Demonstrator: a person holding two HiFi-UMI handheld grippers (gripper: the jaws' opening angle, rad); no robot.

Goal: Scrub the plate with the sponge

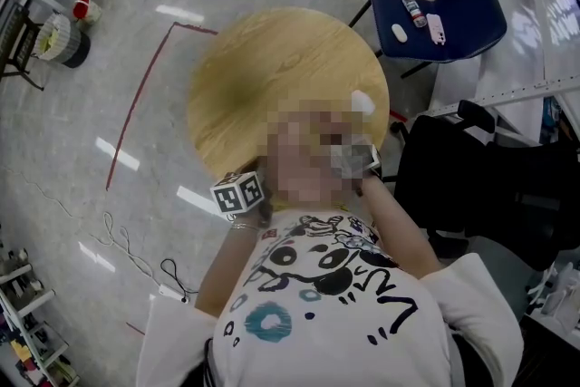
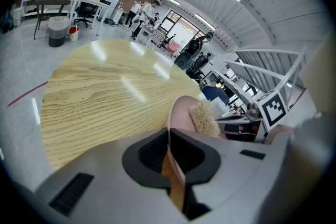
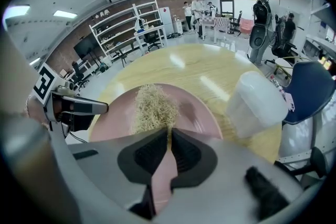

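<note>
My left gripper (image 2: 169,134) is shut on the rim of a pink plate (image 2: 181,113), which it holds edge-on and tilted above the round wooden table (image 2: 105,92). My right gripper (image 3: 169,134) is shut on a straw-coloured fibrous sponge (image 3: 153,107) and presses it onto the plate's face (image 3: 199,113). The sponge (image 2: 203,118) also shows against the plate in the left gripper view. In the right gripper view the left gripper (image 3: 79,107) grips the plate's left rim. In the head view only the left gripper's marker cube (image 1: 237,193) shows clearly; a blurred patch hides the plate.
A white cup (image 3: 257,102) stands on the table just right of the plate, also visible as the white cup (image 1: 362,101) in the head view. A blue chair (image 1: 453,14) with small items sits beyond the table's right side. People stand at the far end of the room.
</note>
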